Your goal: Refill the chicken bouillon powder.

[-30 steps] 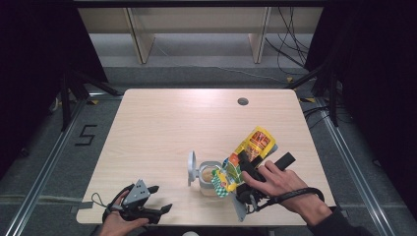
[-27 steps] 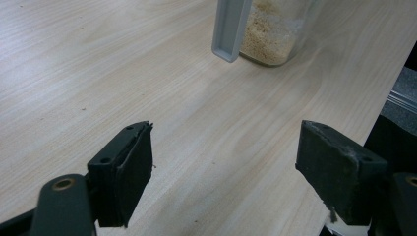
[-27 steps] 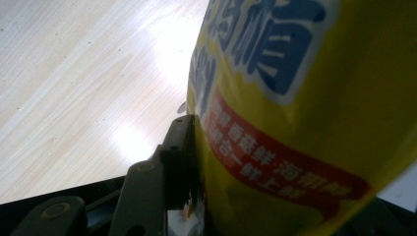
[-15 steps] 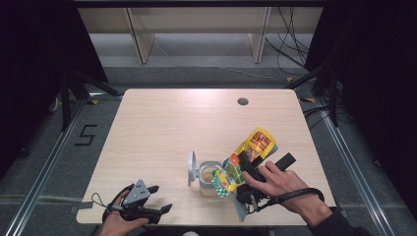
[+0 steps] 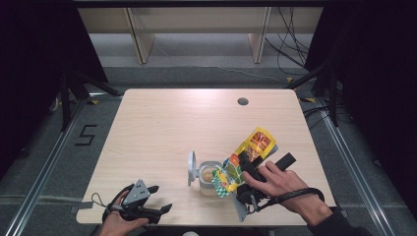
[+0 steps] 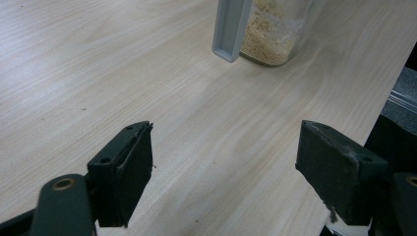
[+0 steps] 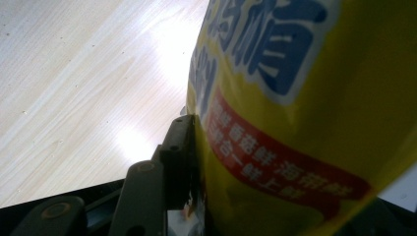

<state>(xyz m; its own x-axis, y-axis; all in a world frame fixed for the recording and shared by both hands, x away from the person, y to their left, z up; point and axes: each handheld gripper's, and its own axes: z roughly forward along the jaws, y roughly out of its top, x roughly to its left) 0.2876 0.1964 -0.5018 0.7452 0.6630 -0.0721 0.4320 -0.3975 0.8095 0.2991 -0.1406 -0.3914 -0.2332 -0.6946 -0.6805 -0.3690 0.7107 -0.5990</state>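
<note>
A yellow snack bag lies tilted with its lower end over a clear jar of beige grains, near the table's front edge. The jar's hinged lid stands up on its left side. My right gripper is shut on the bag; one black finger presses its side, the other is hidden behind it. My left gripper rests at the front left, open, with bare table between its jaws. In the left gripper view the jar and its lid show ahead.
The light wooden table has a small round cable hole at the back right. Metal rails and dark floor run along both sides, and cables lie beyond the far edge.
</note>
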